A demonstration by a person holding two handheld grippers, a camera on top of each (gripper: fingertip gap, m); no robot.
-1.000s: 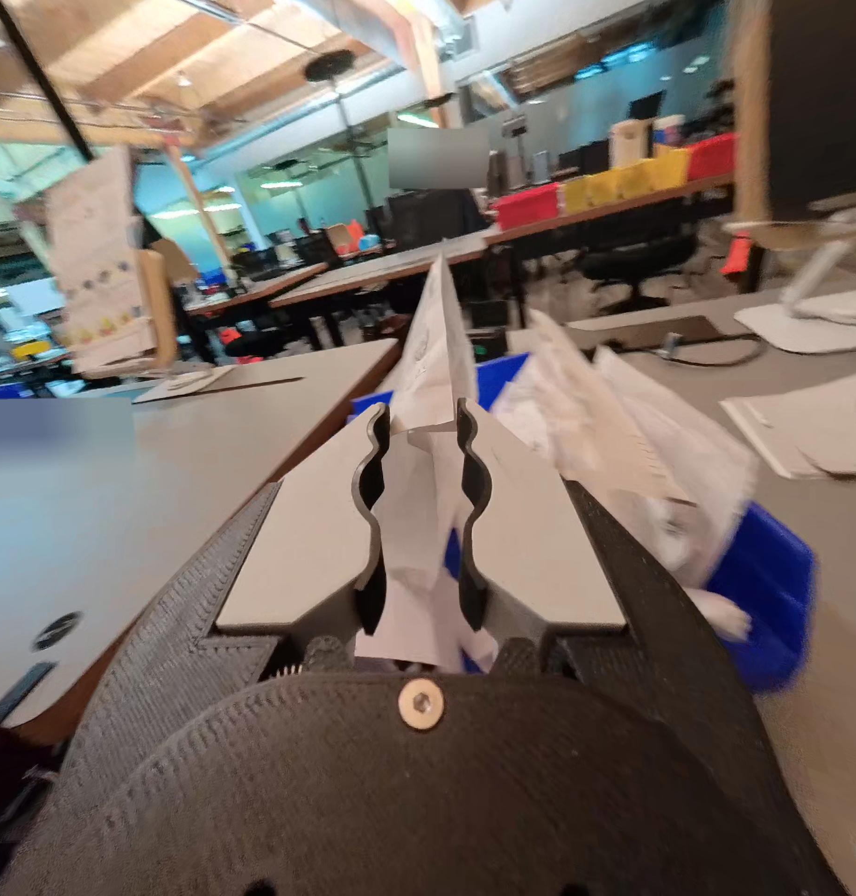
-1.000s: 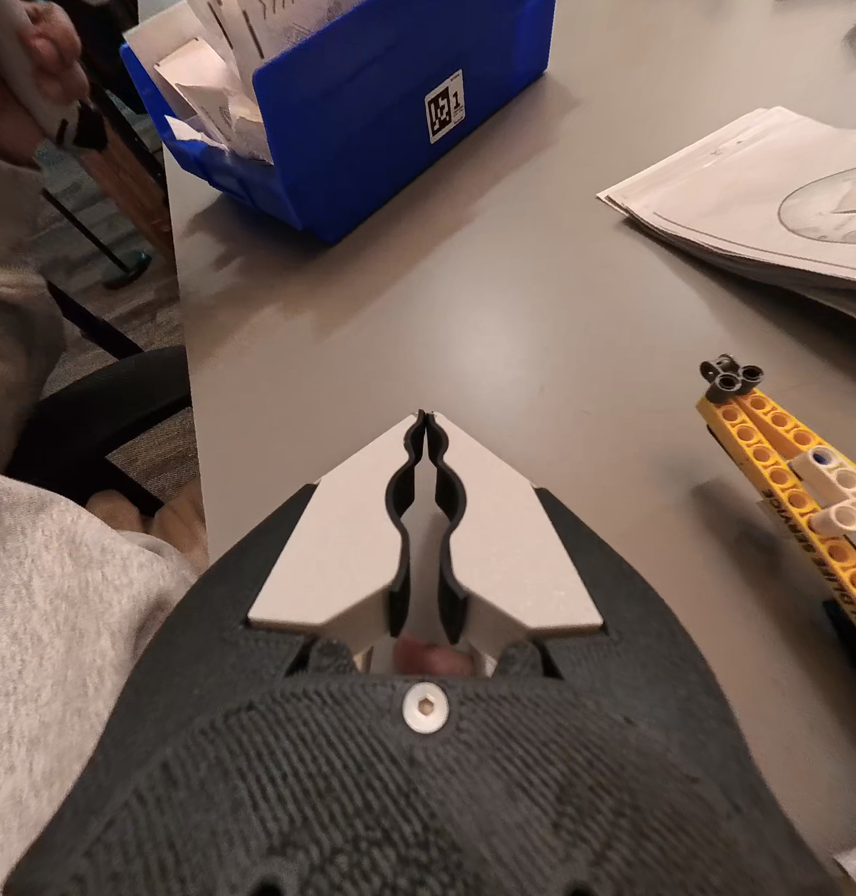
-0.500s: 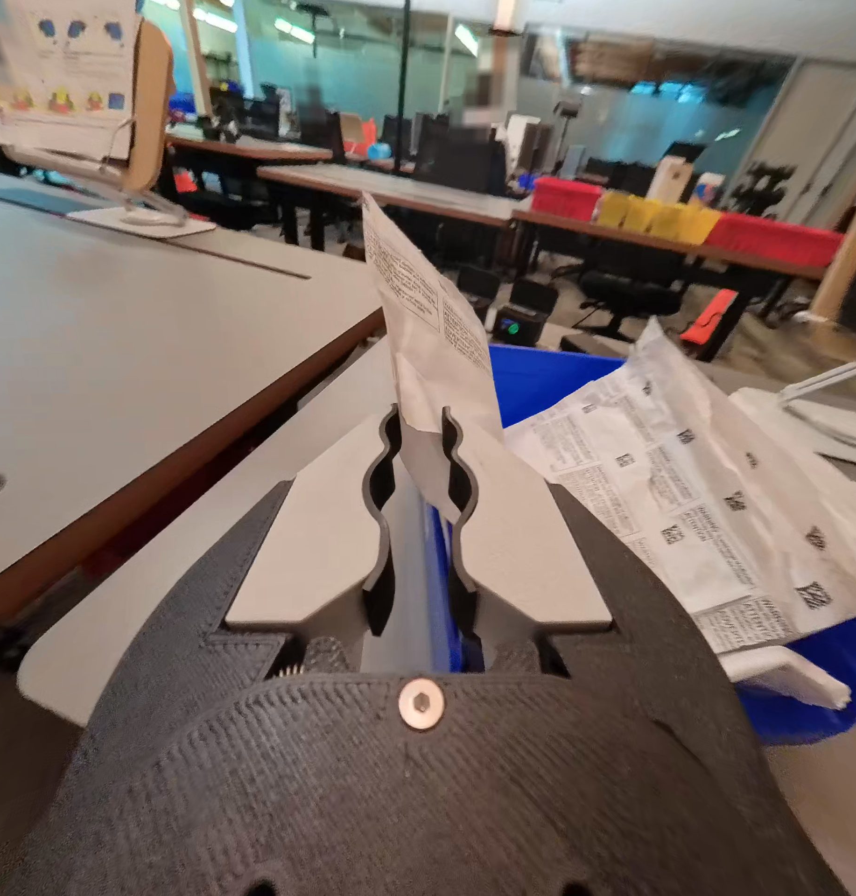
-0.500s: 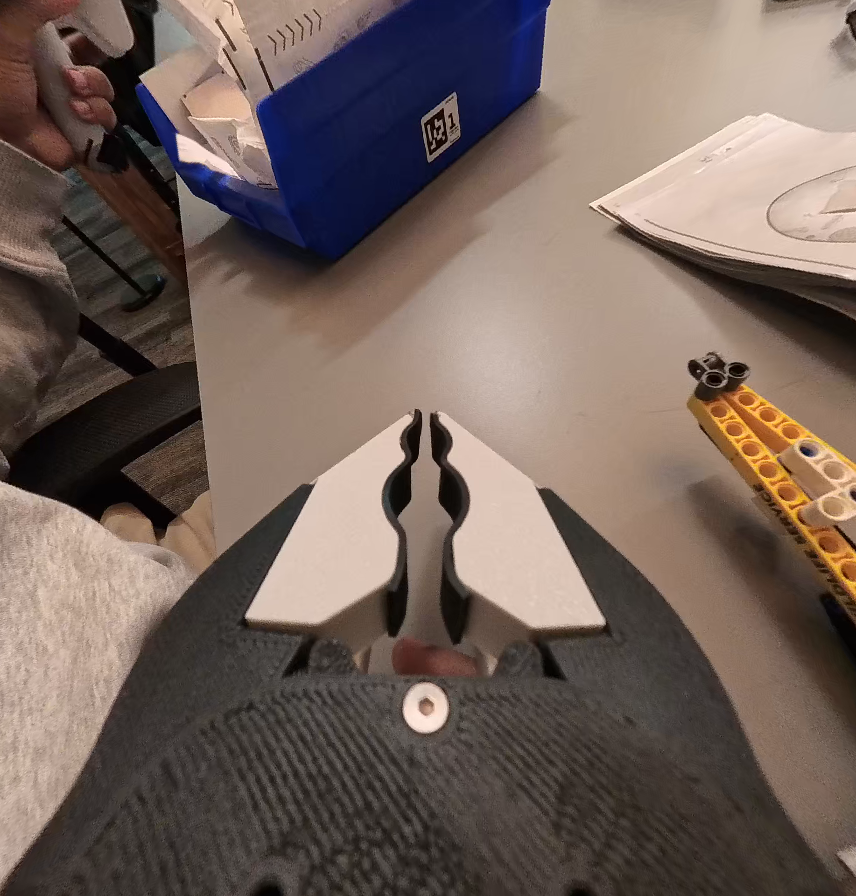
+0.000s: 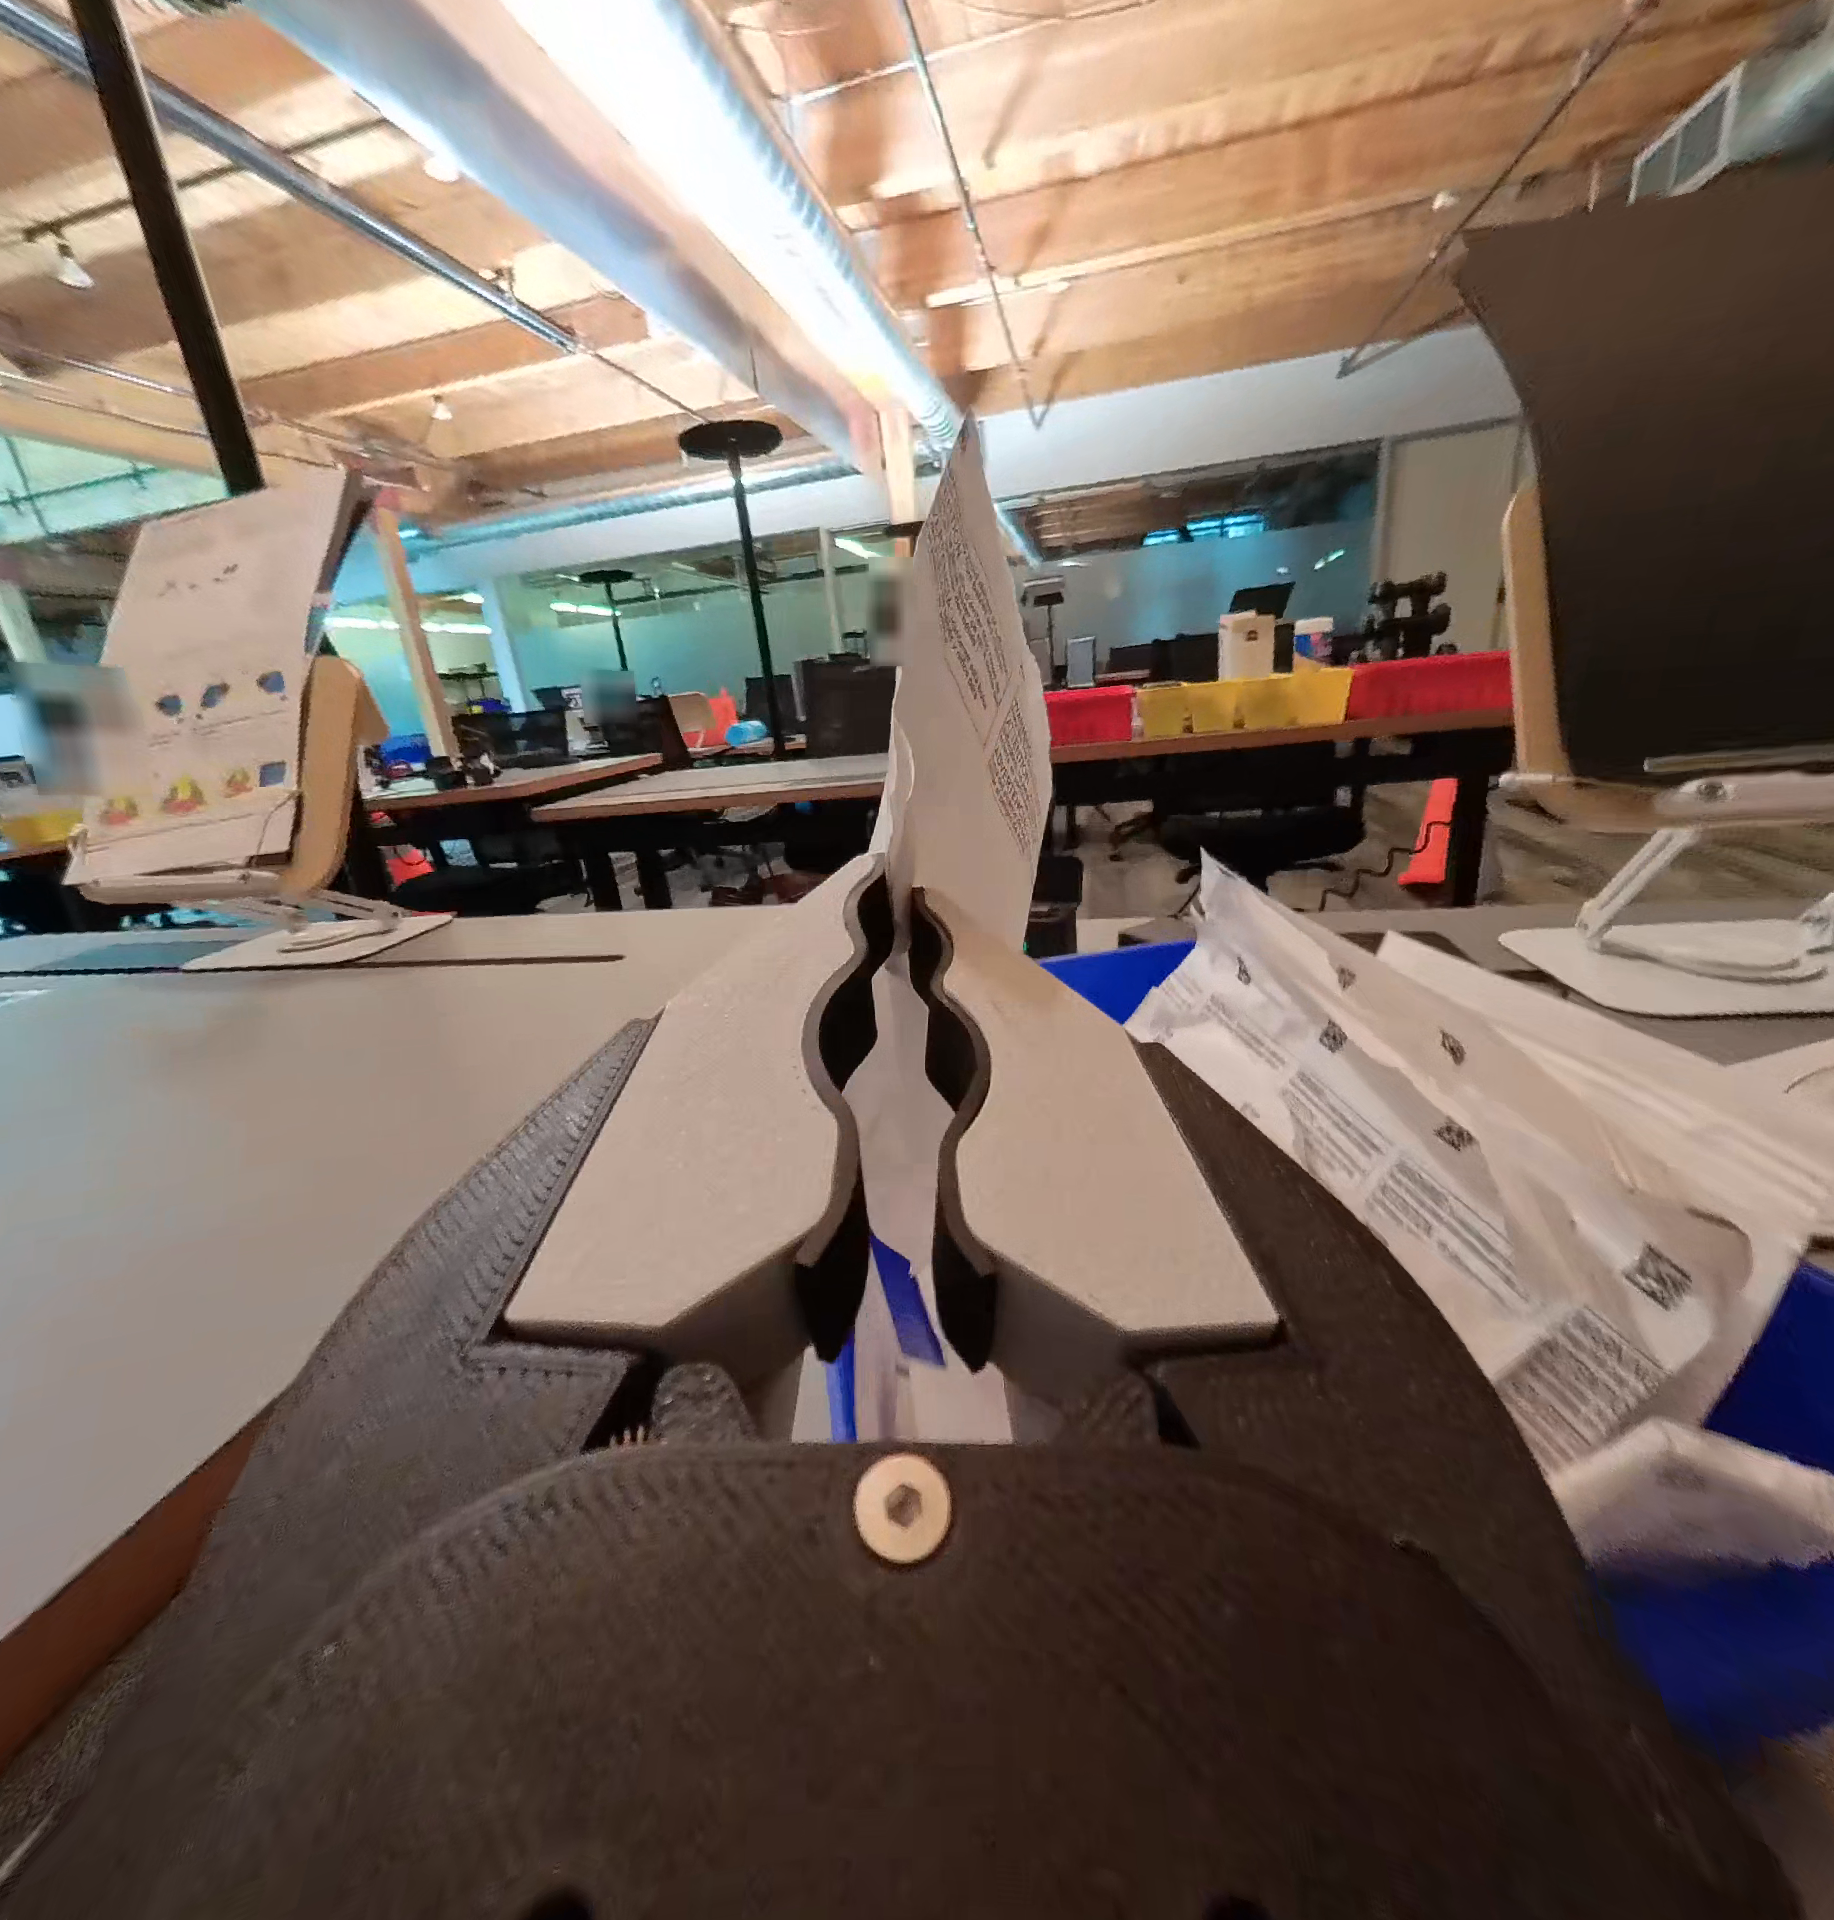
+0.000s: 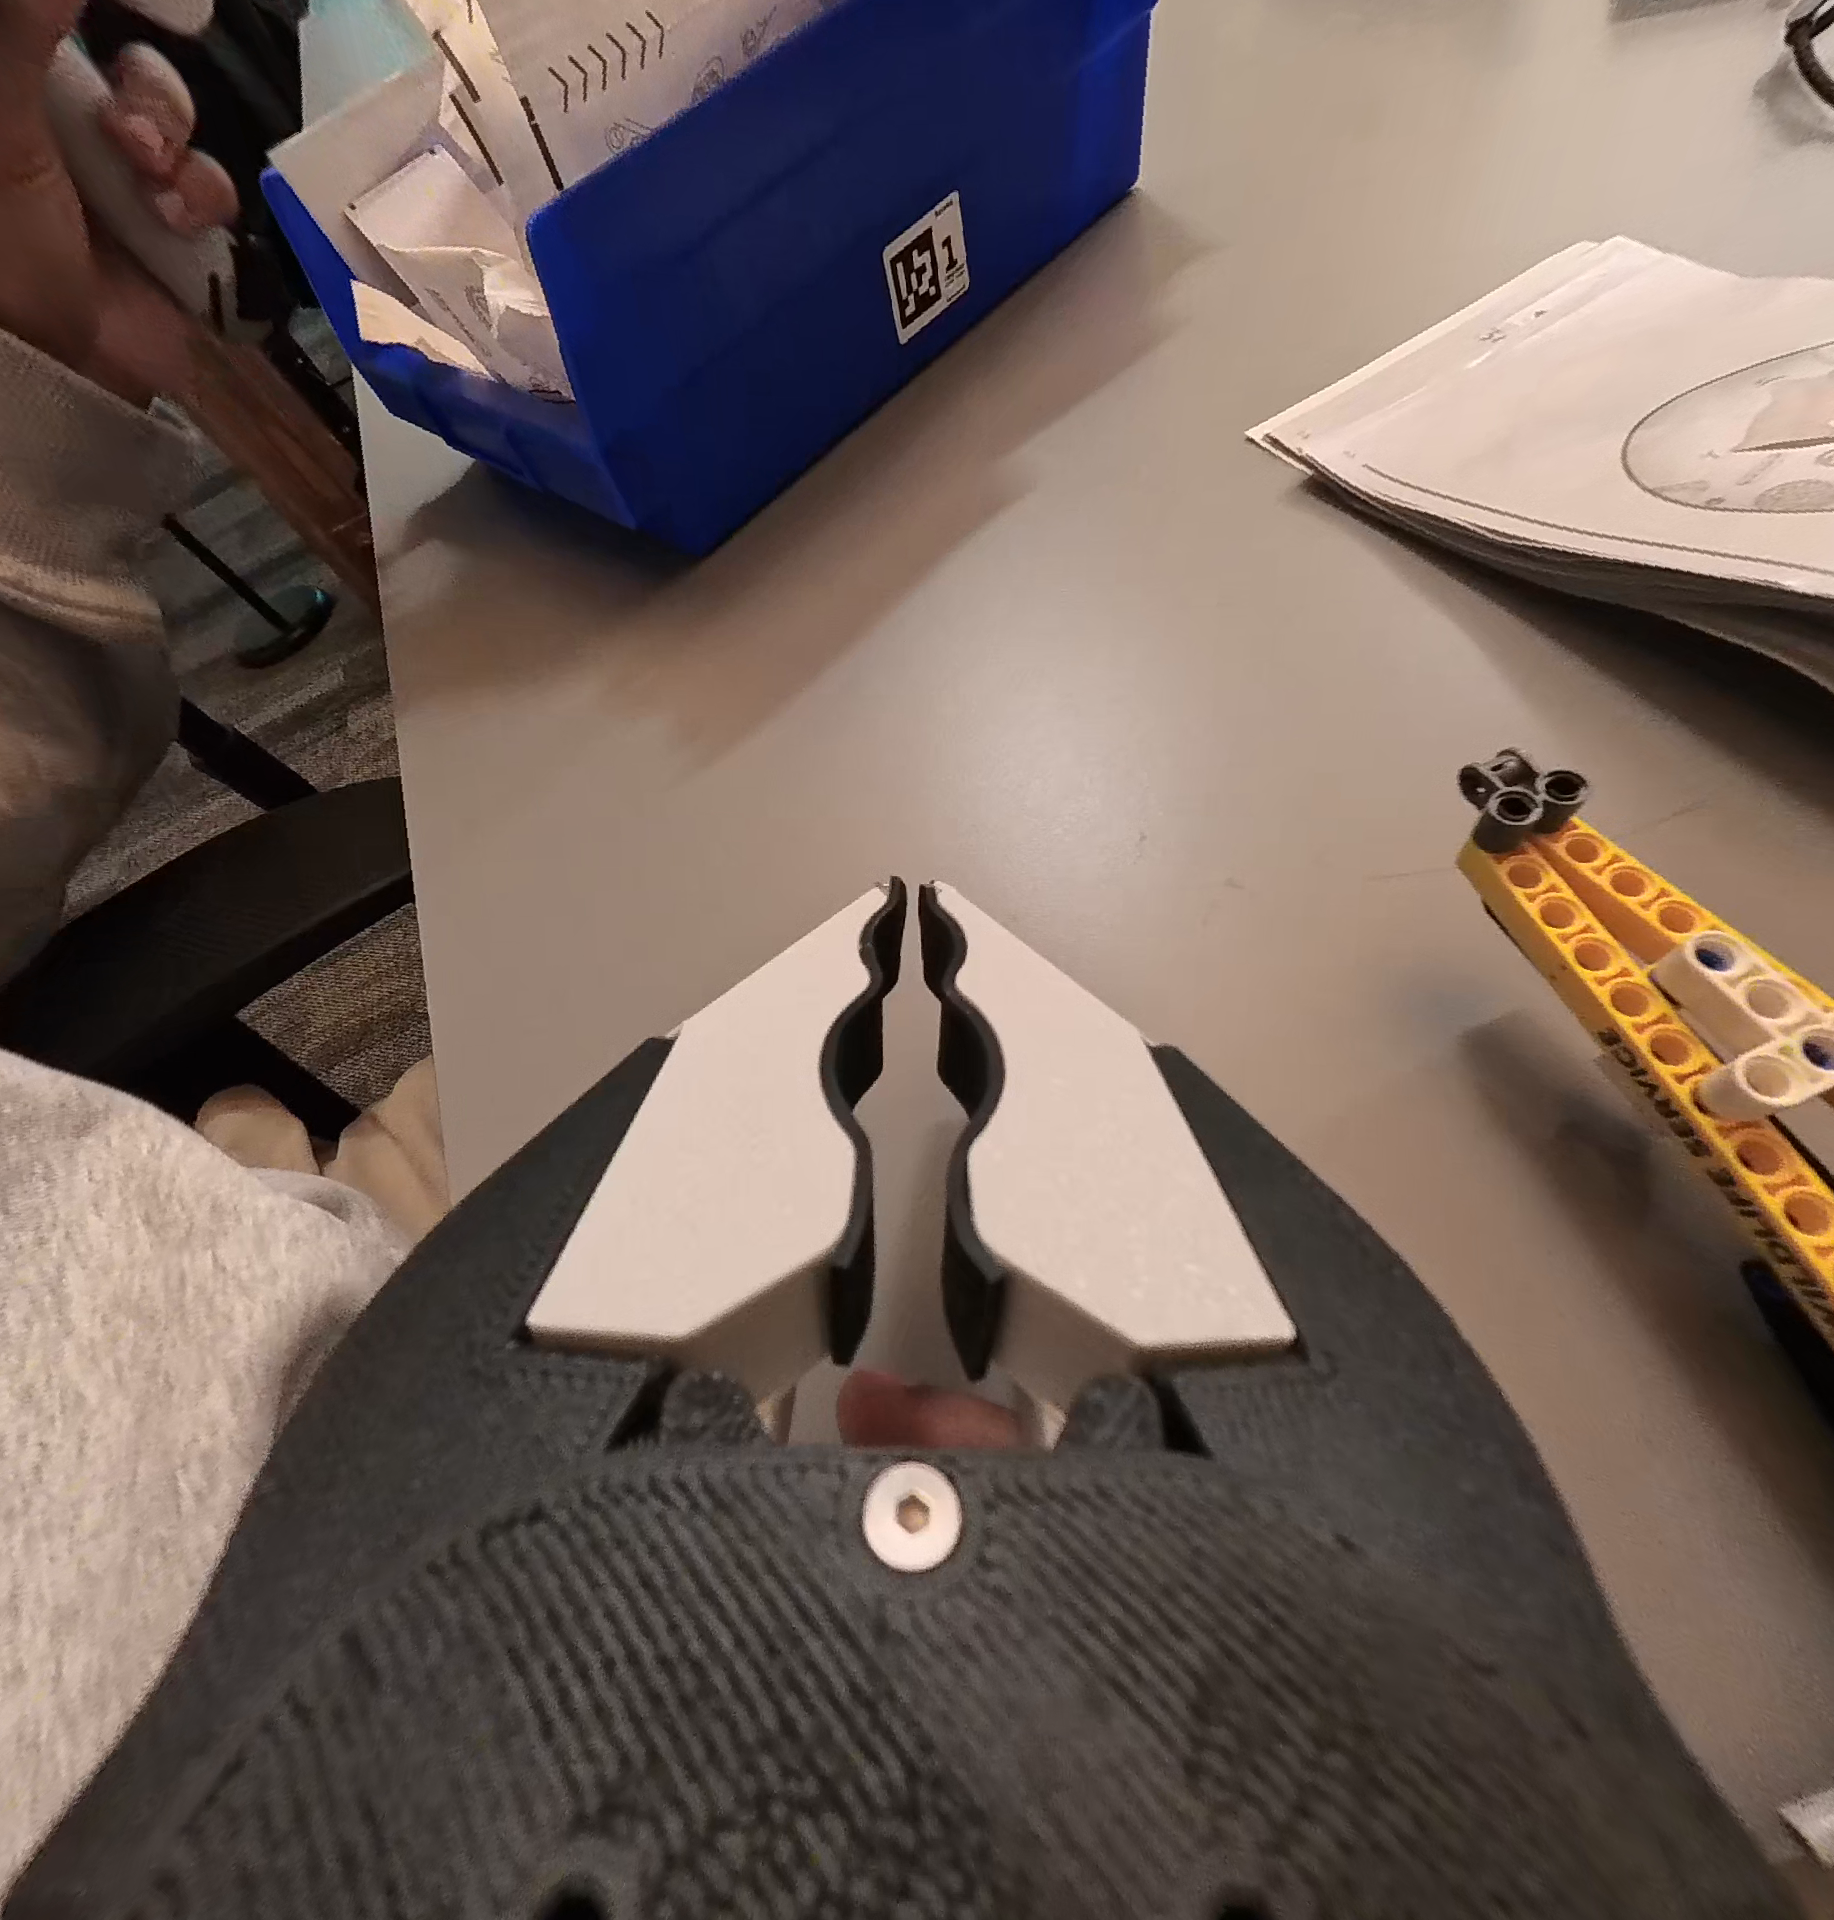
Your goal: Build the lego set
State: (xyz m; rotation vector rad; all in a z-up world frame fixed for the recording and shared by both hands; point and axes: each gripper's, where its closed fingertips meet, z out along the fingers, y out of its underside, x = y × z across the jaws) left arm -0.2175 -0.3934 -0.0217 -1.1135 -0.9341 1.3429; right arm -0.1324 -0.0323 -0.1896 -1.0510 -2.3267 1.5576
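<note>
The left gripper (image 5: pixel 897 894) has its grey fingers nearly closed at the tips, pinching a white printed paper bag (image 5: pixel 970 675) that stands up out of the grip above the blue plastic bin (image 6: pixel 788 260). More white printed paper bags (image 5: pixel 1412 1122) lie crammed in that bin, just right of the gripper. The right gripper (image 6: pixel 911 894) hangs empty over the grey table (image 6: pixel 788 727), its tips a narrow slit apart with nothing between them.

The lego build itself, a yellow holed-beam assembly (image 6: pixel 1640 966) with a white connector and a dark grey end piece, lies on the table to the right of the right gripper, apart from it and untouched. A stapled white instruction booklet (image 6: pixel 1619 436) rests beyond it.

The step in hand looks like fetching a parts bag from the bin. Next, the bag likely needs lifting clear of its neighbours and bringing over the table, where the right gripper would have to open wider to take the other edge and tear it.
</note>
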